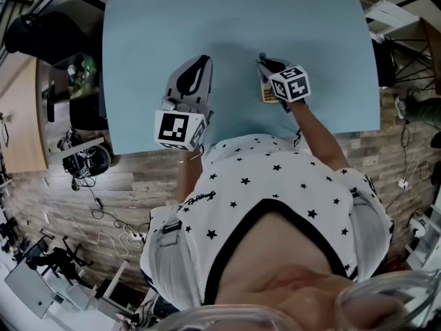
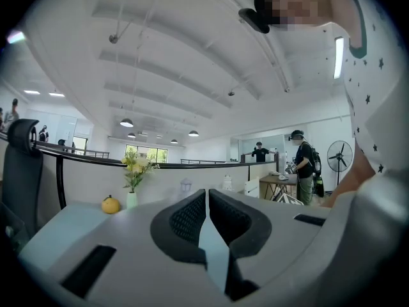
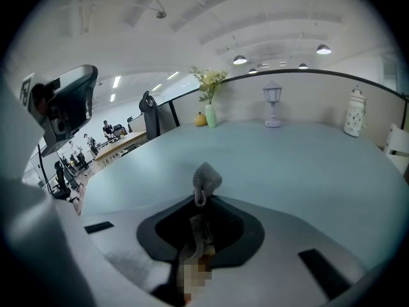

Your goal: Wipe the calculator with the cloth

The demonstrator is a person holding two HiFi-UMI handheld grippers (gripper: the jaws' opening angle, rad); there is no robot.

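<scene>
- The right gripper (image 3: 199,200) is clamped on a grey cloth (image 3: 206,179). A small knitted tuft pokes out past its tips, and the rest trails back between the jaws.
- The cloth looks soft, light and floppy. With so little sticking out, I'd guess only a small pad will meet the keys.
- The calculator (image 1: 267,93) lies flat on the blue desk (image 1: 310,26), right beneath the right gripper.
- It looks small, stiff and light, so it is likely to skid under a wipe. I'd pin it by an edge, clear of the keys.
- The left gripper (image 1: 201,64) sits well aside of the calculator, jaws pressed together on nothing.
</scene>
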